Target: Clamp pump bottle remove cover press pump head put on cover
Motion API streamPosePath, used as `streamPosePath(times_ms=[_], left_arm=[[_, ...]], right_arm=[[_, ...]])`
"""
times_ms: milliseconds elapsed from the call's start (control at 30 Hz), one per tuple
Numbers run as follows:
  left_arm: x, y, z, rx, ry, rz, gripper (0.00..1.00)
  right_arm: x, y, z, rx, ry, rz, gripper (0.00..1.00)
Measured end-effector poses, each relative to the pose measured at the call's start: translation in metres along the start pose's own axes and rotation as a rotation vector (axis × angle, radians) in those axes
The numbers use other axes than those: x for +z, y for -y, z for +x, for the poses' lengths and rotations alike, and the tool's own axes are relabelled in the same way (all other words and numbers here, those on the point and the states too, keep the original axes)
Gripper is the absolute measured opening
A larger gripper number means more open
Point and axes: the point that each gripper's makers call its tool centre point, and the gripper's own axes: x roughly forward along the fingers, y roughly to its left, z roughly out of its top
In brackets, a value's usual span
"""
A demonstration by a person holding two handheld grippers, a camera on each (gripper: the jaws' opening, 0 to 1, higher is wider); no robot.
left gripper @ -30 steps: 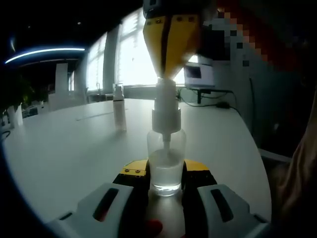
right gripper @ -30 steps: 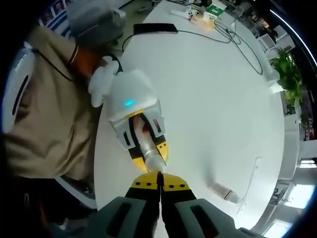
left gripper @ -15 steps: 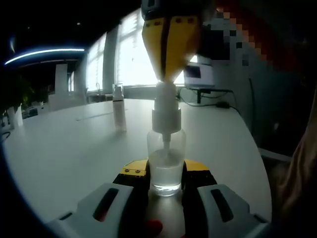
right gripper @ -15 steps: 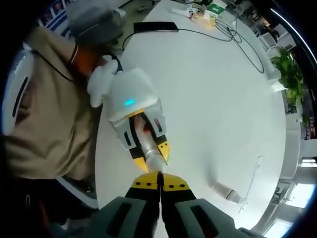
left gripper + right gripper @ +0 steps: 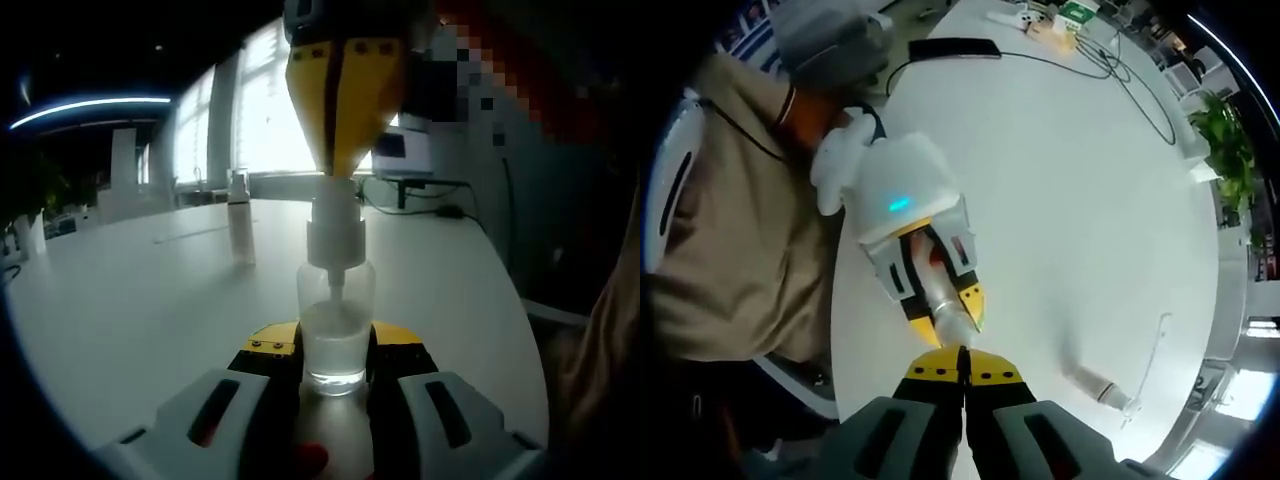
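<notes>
The left gripper view looks level across the white table [image 5: 120,310]: the pump bottle [image 5: 336,325], clear and rounded with liquid in its lower half, stands upright between the left gripper [image 5: 335,365]'s yellow-tipped jaws, which are closed against its sides. The right gripper [image 5: 340,165] comes down from above, its yellow tips pinched together on the white pump head [image 5: 335,215]. Behind the bottle, well apart, the slim clear cover [image 5: 240,228] stands upright.

The right gripper view looks straight down: the right gripper [image 5: 962,362], jaws shut with no gap, sits over the bottle, and the cover [image 5: 1098,386] appears beside it. A person's tan sleeve [image 5: 730,230] lies alongside.

Compared with a second ago, the right gripper sits slightly lower on the pump head.
</notes>
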Motion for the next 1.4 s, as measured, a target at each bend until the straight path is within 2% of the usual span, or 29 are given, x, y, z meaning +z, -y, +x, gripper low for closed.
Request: streamPosePath(times_ms=[600,1067,1400], left_arm=[[0.0003,-0.0004,0.0013,0.001,0.0,-0.001,0.15],[0.0011,0.0011,0.0009,0.002,0.0,0.003,0.15],[0.0011,0.0019,0.0002,0.002,0.001,0.005,0.15]], right_arm=[[-0.0016,0.0004,-0.0006,0.002,0.005,0.003,0.0],[-0.0015,0.0022,-0.0071,-0.039,-0.037,-0.015,0.0],[-0.0008,0.0024,-0.0069,-0.034,-0.016,-0.014,0.0]])
